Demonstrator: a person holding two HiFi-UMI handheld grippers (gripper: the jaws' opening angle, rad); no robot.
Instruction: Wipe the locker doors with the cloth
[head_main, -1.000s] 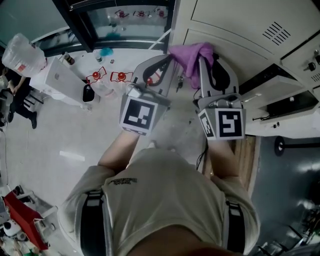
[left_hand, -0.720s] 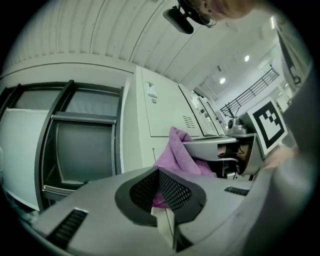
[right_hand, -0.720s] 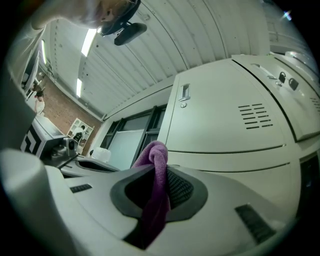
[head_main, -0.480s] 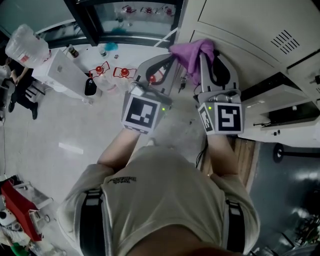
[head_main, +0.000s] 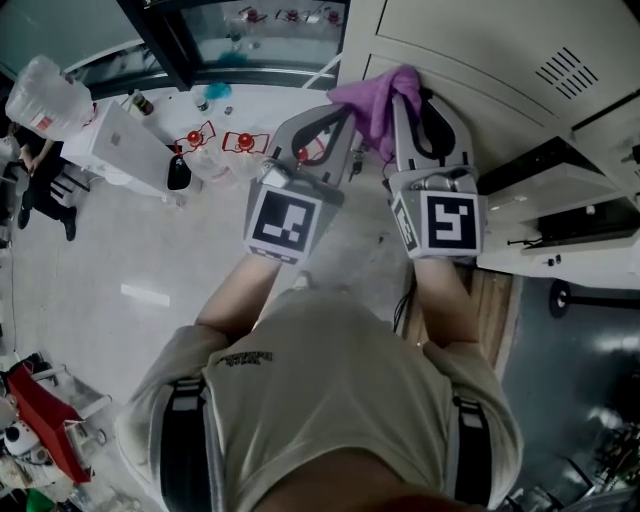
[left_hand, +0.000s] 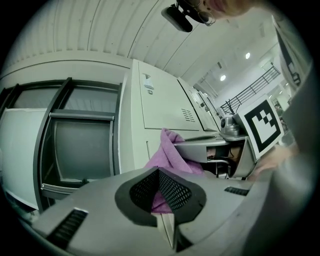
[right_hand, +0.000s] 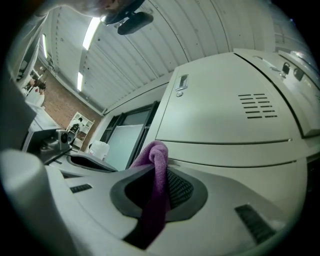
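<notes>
Pale locker doors fill the background. Against them, the right hand-held gripper pinches the purple cloth. The left hand-held gripper has its jaws together beside the cloth. Wiping looks under way; next, sweep the cloth across the door.

The pale glossy floor bears a white box and a wooden board

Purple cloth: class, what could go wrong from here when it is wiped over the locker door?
The right gripper pinches only a narrow fold of the cloth, so dragging on the locker door may pull it free. The left gripper, shut and empty, sits close beside the cloth and might snag it.
</notes>
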